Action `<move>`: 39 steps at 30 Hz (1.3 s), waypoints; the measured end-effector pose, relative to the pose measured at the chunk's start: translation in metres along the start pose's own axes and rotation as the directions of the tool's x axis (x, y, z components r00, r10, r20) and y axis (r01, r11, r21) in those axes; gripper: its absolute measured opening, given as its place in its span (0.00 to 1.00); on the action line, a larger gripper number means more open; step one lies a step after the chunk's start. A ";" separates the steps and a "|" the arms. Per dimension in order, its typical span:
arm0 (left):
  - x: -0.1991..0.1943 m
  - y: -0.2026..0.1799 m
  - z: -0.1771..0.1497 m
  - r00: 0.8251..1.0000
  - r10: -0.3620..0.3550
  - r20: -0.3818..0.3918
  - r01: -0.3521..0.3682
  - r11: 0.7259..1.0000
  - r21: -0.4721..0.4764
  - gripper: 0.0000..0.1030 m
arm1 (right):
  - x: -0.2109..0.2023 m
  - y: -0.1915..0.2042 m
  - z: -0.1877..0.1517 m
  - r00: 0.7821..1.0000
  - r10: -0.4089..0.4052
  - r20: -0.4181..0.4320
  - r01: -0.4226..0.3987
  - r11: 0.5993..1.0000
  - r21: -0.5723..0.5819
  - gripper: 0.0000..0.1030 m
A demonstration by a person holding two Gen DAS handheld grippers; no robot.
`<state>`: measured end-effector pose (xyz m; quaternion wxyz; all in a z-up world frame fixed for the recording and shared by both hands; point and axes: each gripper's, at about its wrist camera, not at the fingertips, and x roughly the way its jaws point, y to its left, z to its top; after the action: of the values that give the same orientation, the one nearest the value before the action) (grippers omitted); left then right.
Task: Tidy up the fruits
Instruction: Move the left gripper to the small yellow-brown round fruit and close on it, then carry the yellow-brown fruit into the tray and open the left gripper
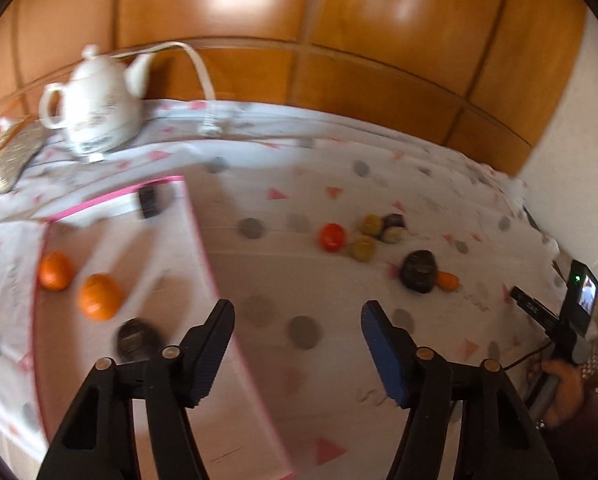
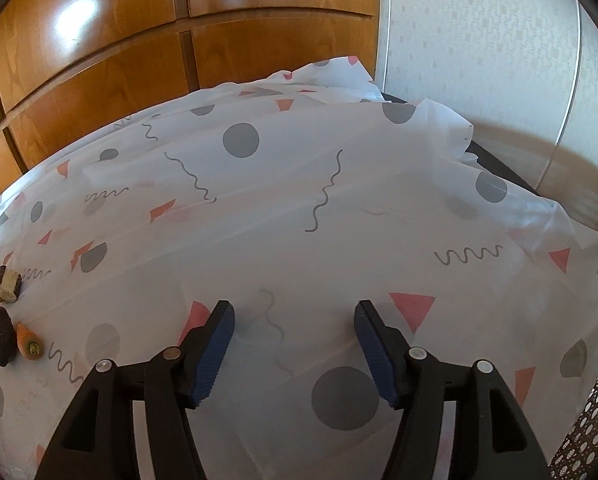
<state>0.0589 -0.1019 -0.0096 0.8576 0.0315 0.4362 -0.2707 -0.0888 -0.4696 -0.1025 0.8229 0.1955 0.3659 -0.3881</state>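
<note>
In the left wrist view a pink-rimmed white tray (image 1: 203, 240) lies at the left with two oranges (image 1: 100, 297) (image 1: 55, 270) and a dark fruit (image 1: 137, 338) in it. My left gripper (image 1: 297, 314) hangs open above the tray's right rim, nothing between its fingers. On the cloth to the right lie a red fruit (image 1: 331, 237), several green-yellow fruits (image 1: 363, 247), a dark avocado (image 1: 419, 271) and a small orange piece (image 1: 447, 281). My right gripper (image 2: 294, 314) stands open over bare cloth, with the avocado (image 2: 2, 335) and the orange piece (image 2: 29, 342) at the far left.
A white teapot (image 1: 99, 108) and a cable (image 1: 203, 80) stand at the back left, a patterned box (image 1: 9, 158) beside them. A wooden wardrobe (image 1: 339, 20) rises behind the table. A hand (image 1: 561, 392) holds the other gripper's handle at the right. The patterned tablecloth (image 2: 299, 200) covers the table.
</note>
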 end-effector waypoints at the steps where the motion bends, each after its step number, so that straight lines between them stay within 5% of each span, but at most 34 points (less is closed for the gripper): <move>1: 0.008 -0.007 0.003 1.000 -0.016 -0.012 0.016 1.000 0.014 0.59 | 0.000 0.000 0.000 1.000 0.000 0.001 0.000 1.000 -0.002 0.63; 7: 0.053 -0.032 0.017 0.994 -0.074 -0.084 0.077 0.996 0.036 0.38 | 0.000 0.003 -0.001 1.000 0.006 0.005 -0.006 1.000 -0.010 0.68; 24: 0.146 -0.066 0.048 0.985 -0.039 -0.169 0.044 0.999 0.029 0.37 | 0.004 0.005 -0.001 1.000 0.030 0.009 -0.030 0.999 -0.026 0.78; 26: 0.149 -0.068 0.047 0.986 -0.029 -0.164 0.037 0.998 0.045 0.26 | 0.004 0.006 -0.001 0.999 0.030 0.009 -0.030 0.999 -0.029 0.79; 32: 0.143 -0.065 0.043 0.987 -0.049 -0.153 0.054 0.998 0.032 0.26 | 0.004 0.006 -0.001 0.999 0.032 0.009 -0.032 0.999 -0.032 0.80; 39: 0.086 -0.049 0.035 0.992 -0.103 -0.070 0.102 0.995 -0.014 0.26 | 0.004 0.006 -0.001 0.999 0.031 0.009 -0.030 0.999 -0.033 0.80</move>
<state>0.1008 -0.1917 -0.0453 0.8267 0.0142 0.4688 -0.3108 -0.0825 -0.4676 -0.1062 0.8336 0.1857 0.3654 -0.3704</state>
